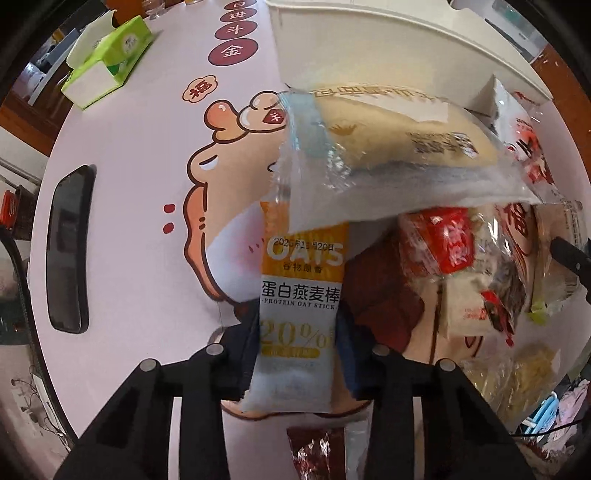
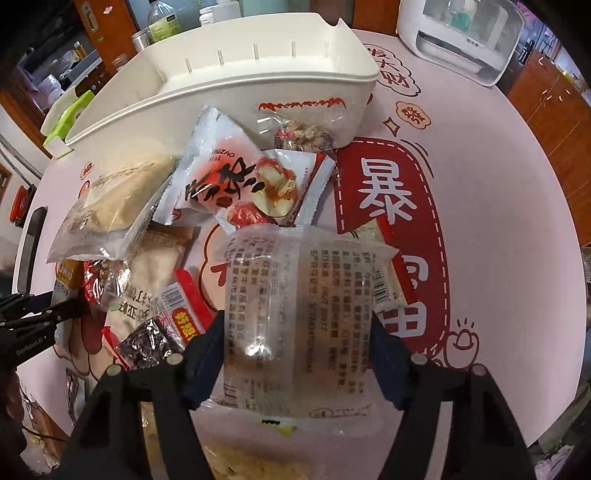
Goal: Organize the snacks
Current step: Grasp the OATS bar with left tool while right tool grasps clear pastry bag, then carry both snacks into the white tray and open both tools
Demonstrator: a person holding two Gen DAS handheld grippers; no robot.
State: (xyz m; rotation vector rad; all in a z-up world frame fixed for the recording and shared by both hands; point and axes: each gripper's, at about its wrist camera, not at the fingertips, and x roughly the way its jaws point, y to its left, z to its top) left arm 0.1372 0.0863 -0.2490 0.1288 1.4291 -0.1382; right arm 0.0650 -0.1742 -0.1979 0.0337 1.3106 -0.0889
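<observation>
An orange and white protein oat stick packet (image 1: 301, 284) lies on the table at the left edge of the snack pile. My left gripper (image 1: 297, 332) points down, its pads pressed on both long sides of the packet. My right gripper (image 2: 295, 347) is shut on a clear packet with printed text (image 2: 295, 280) at the front of the pile. Behind the pile stands a white bin (image 2: 258, 85). A bread packet (image 1: 388, 140) overlaps the top of the oat stick. A red date snack bag (image 2: 240, 184) leans near the bin. My left gripper's fingers (image 2: 44, 317) show at the right wrist view's left edge.
A pink cartoon mat (image 2: 498, 221) covers the round table. A green tissue box (image 1: 110, 55) and a black phone (image 1: 70, 247) lie to the left. A white appliance (image 2: 461, 37) stands at the far right and bottles (image 2: 162, 18) stand behind the bin. Several more packets lie near the front edge.
</observation>
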